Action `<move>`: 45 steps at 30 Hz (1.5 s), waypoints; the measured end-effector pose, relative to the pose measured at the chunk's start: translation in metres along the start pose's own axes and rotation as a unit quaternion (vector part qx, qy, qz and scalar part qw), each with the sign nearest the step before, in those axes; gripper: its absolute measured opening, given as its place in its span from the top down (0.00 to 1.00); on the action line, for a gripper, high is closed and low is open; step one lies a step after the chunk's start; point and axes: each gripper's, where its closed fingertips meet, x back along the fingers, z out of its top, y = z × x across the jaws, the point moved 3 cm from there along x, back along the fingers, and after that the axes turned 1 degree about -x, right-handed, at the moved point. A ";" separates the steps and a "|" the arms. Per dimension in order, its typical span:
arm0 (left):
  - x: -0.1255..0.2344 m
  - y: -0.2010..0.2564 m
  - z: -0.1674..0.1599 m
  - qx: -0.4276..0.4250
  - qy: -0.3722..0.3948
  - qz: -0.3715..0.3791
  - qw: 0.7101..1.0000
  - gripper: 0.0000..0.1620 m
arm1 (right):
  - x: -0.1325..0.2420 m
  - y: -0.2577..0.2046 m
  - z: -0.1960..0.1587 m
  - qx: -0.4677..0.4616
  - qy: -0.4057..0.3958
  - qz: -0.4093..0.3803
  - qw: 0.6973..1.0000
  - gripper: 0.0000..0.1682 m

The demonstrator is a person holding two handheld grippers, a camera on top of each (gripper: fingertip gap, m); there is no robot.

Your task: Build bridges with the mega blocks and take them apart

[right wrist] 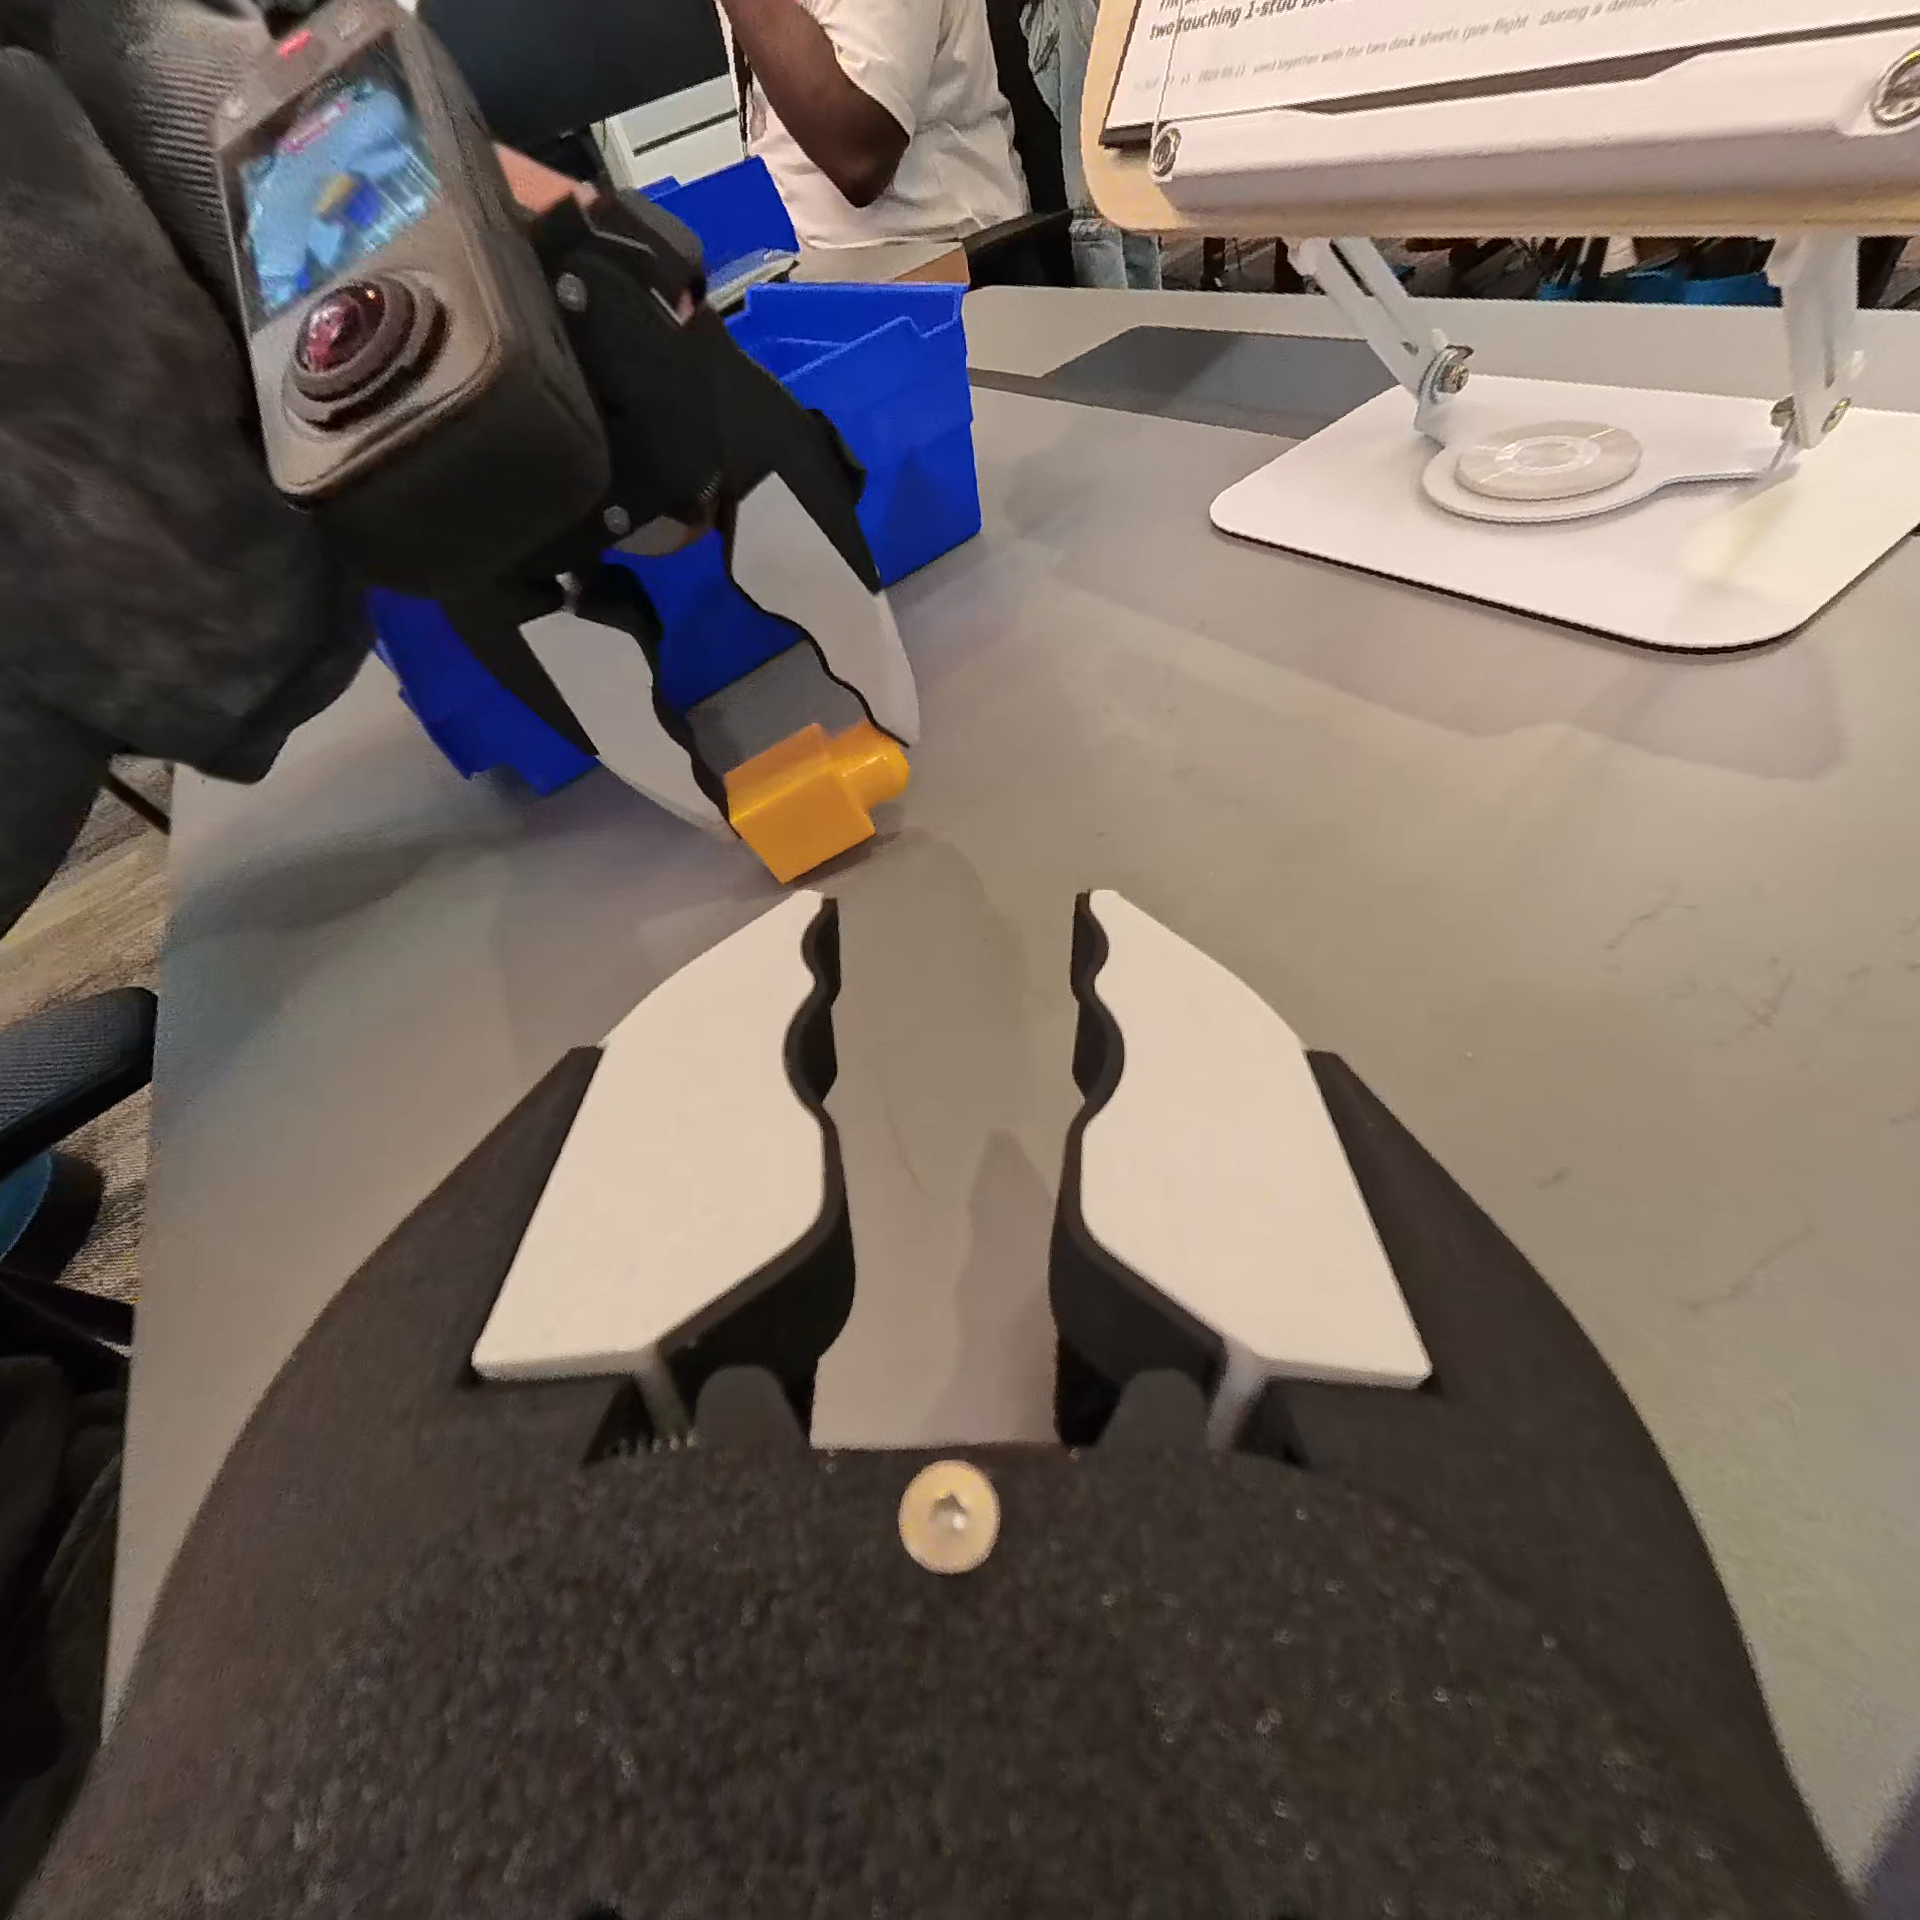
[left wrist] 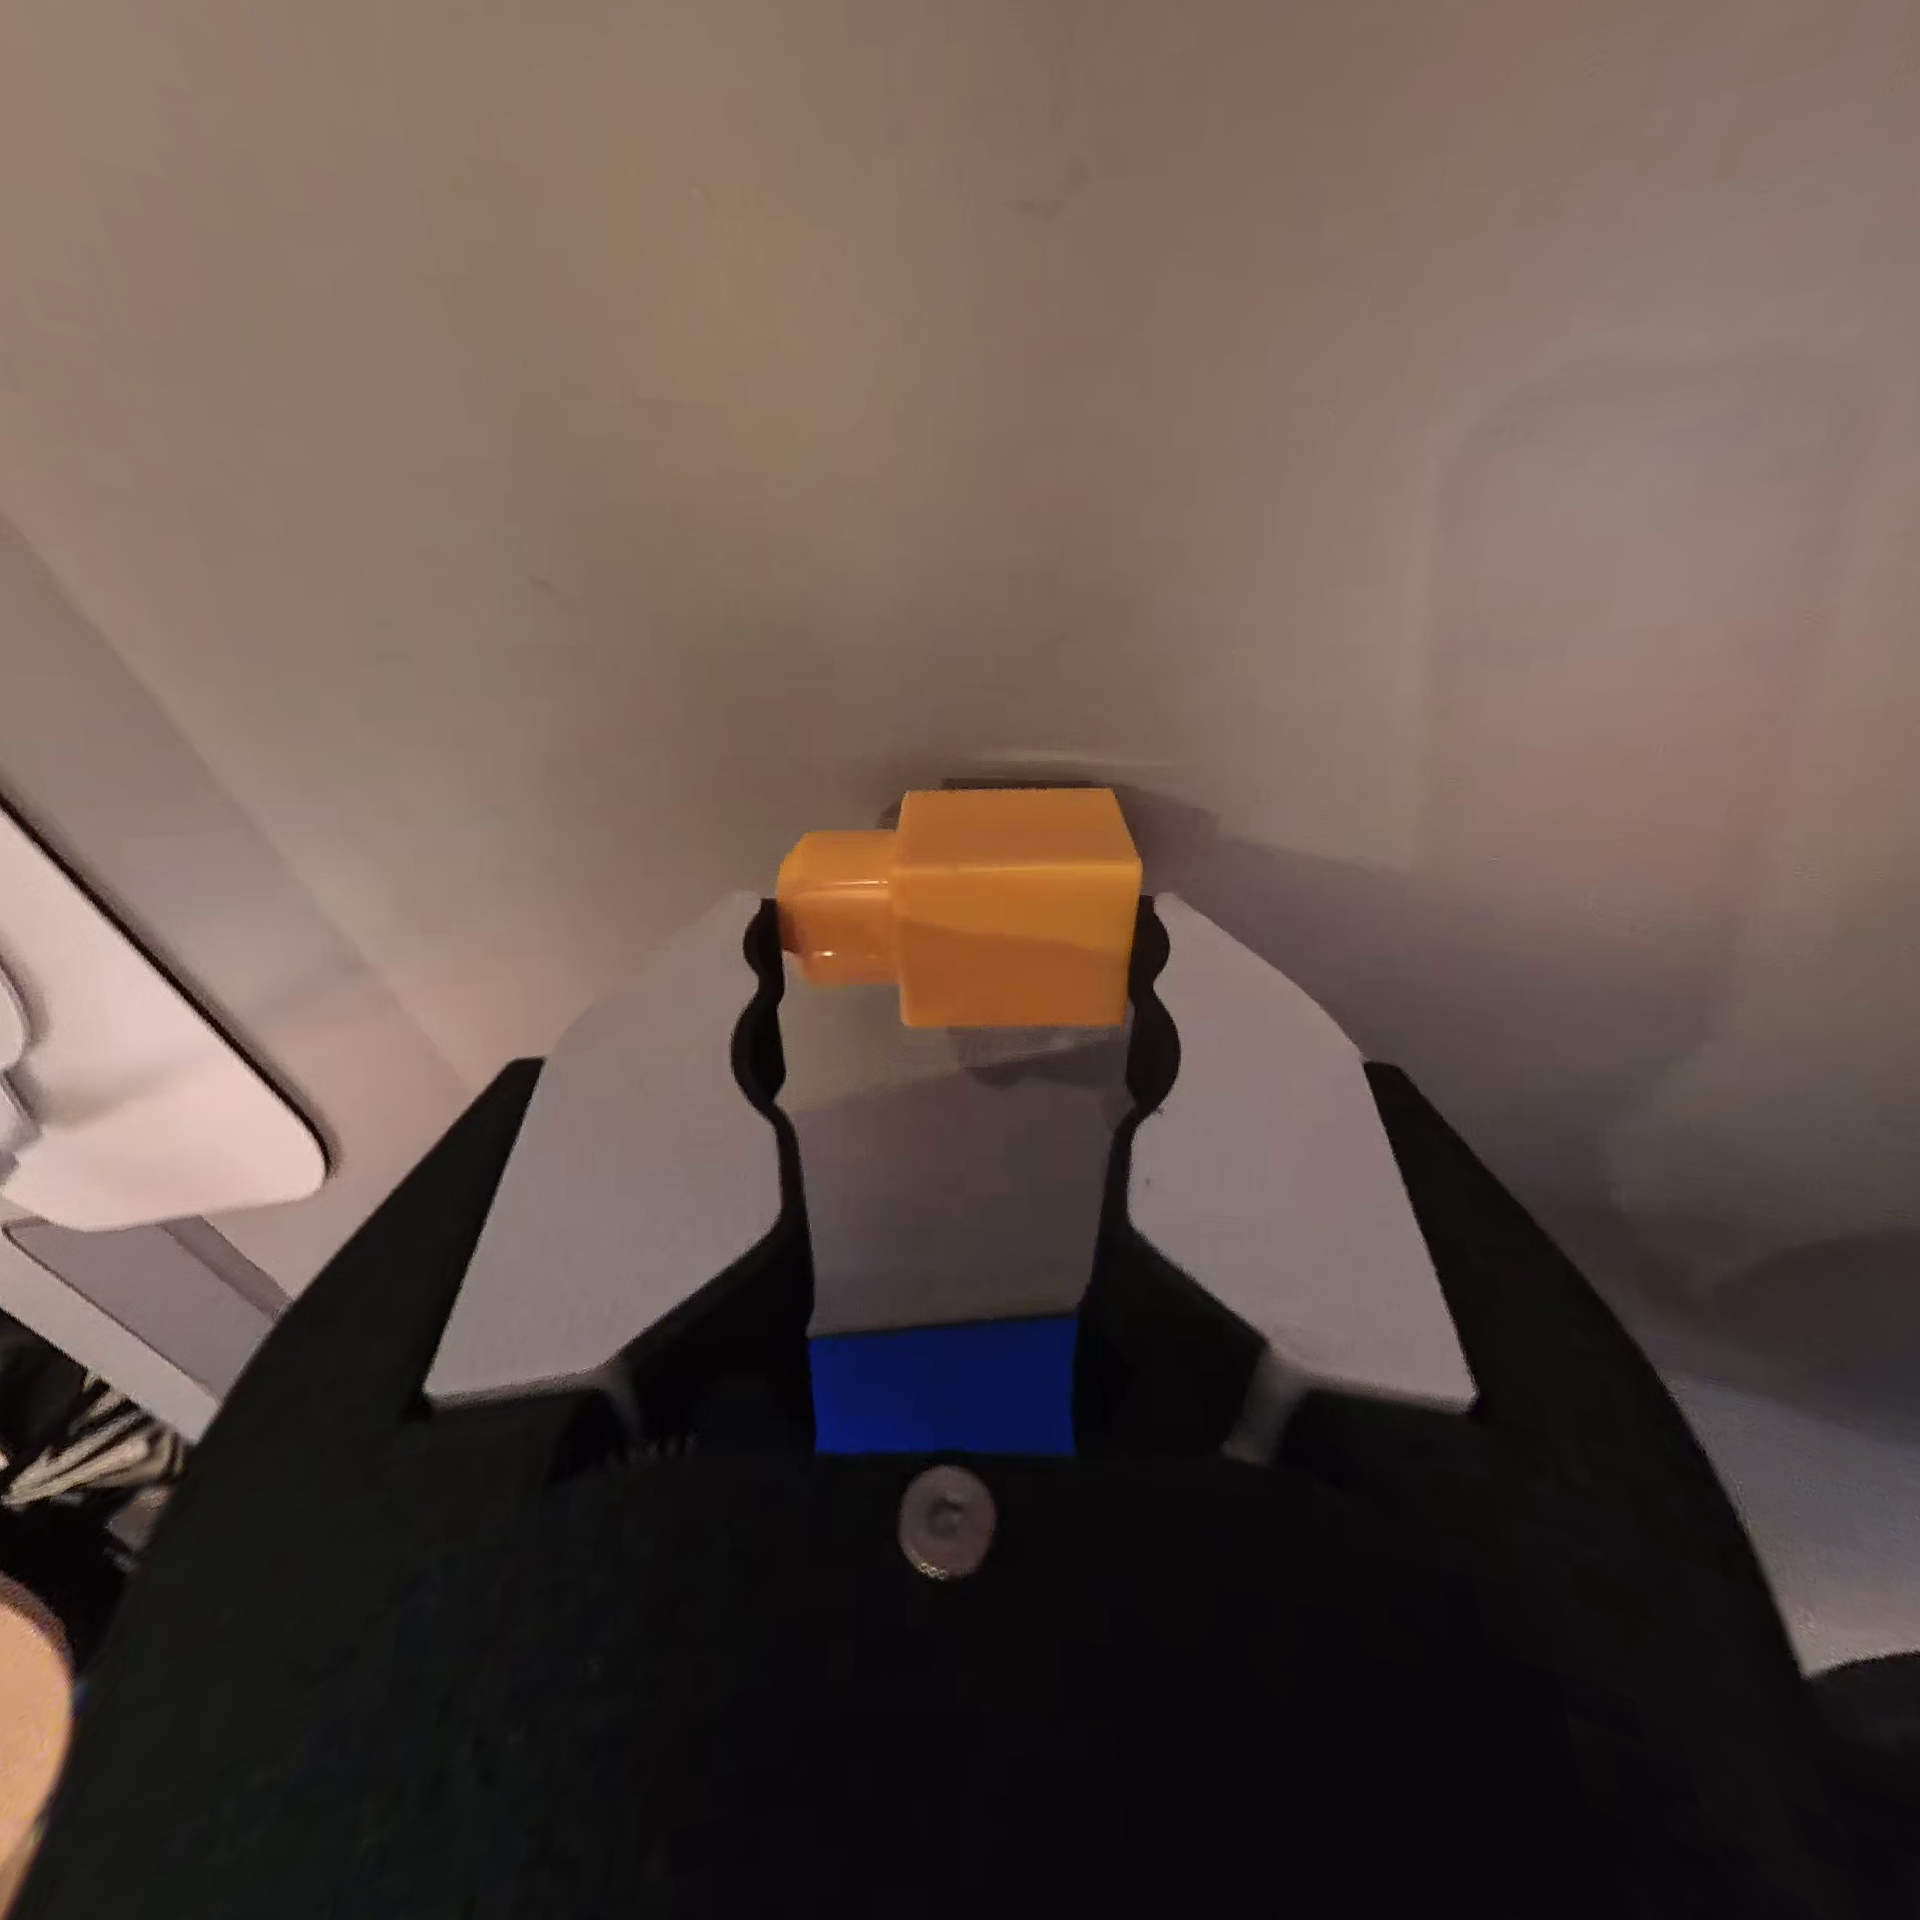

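Gripping an orange one-stud block [left wrist: 997, 914] between their tips, the jaws of the left gripper [left wrist: 956, 935] are clenched on it, with the stud lying sideways. From the right wrist view, that block [right wrist: 816, 800] sits low against the grey counter [right wrist: 1351, 883], a bottom corner touching or just above the surface. The right gripper [right wrist: 951, 914] hovers just in front of the block, its jaws released and parted with only bare counter between them. Behind the left gripper [right wrist: 805, 774] stand blue bins [right wrist: 894, 416]; their insides cannot be seen from here. To the right, well apart, a white stand [right wrist: 1558, 520] rests on the counter, carrying a tilted board with a printed sheet [right wrist: 1507, 94].
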 end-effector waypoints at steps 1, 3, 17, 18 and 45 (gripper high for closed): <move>-0.001 0.000 0.002 -0.007 0.003 -0.004 1.000 0.60 | 0.000 0.000 -0.001 0.000 -0.002 0.000 1.000 0.75; -0.004 0.000 0.001 -0.024 -0.008 -0.008 1.000 0.60 | -0.001 -0.001 -0.002 -0.003 -0.007 0.004 1.000 0.75; 0.129 0.029 -0.048 0.197 0.044 0.181 0.963 0.44 | -0.004 -0.007 -0.006 -0.013 -0.023 0.024 0.999 0.75; 0.142 0.037 -0.066 0.247 0.055 0.209 0.945 0.42 | -0.005 -0.008 -0.007 -0.013 -0.025 0.026 0.999 0.75; 0.029 0.134 -0.235 0.710 -0.108 0.061 0.693 0.48 | -0.014 -0.016 -0.022 0.019 -0.078 0.035 0.996 0.76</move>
